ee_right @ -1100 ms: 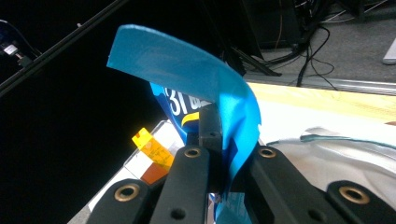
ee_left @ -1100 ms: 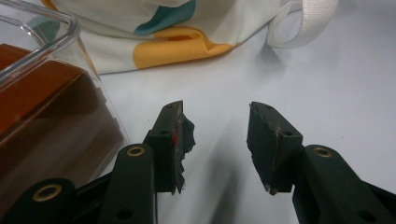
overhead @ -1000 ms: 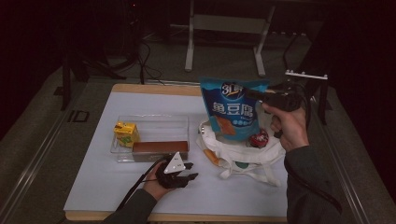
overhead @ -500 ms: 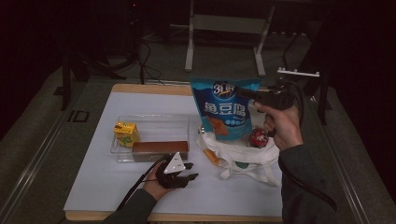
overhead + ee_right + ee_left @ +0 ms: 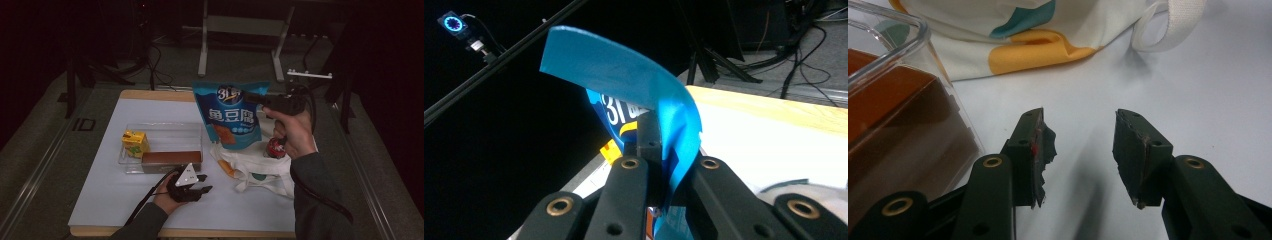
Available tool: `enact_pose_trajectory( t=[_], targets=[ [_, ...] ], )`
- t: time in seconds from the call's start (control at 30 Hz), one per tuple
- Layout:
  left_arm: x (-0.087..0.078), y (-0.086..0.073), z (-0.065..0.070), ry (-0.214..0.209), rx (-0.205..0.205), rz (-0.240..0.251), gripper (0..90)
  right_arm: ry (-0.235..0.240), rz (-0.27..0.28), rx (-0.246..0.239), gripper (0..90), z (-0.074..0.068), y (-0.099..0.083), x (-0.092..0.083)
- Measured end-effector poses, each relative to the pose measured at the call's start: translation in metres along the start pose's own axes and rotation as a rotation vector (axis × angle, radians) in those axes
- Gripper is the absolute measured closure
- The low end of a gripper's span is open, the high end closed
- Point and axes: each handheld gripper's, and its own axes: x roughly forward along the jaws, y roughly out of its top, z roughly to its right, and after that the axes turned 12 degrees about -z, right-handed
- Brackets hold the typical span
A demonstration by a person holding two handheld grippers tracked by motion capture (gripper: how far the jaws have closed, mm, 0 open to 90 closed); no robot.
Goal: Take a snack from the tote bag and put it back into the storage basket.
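R claw [image 5: 260, 100] is clamped on the top edge of the blue snack bag [image 5: 231, 116], which I hold hanging above the tote bag [image 5: 260, 170]. L claw [image 5: 200, 182] rests open on the tabletop [image 5: 100, 200] by the clear tray [image 5: 160, 131]. Recommend: keep grip firm, carry bag level, lower into tray w/o snagging the rim.

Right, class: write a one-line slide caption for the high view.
Right gripper lifts a blue snack bag above the table; left gripper rests open beside a clear tray.

blue snack bag [image 5: 231, 114] reads "鱼豆腐", logo "3"
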Motion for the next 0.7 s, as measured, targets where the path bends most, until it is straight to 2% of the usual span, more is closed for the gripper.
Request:
enact_pose_trajectory(
  t=[0.5, 0.7],
  targets=[
    [0.000, 0.000, 0.000, 0.003, 0.008, -0.002, 55.8, 0.037, -0.008, -0.010, 89.1, -0.012, 0.006, 0.021],
    [0.000, 0.000, 0.000, 0.004, 0.009, -0.002, 55.4, 0.063, -0.006, -0.024, 89.0, -0.022, 0.012, 0.032]
  ],
)
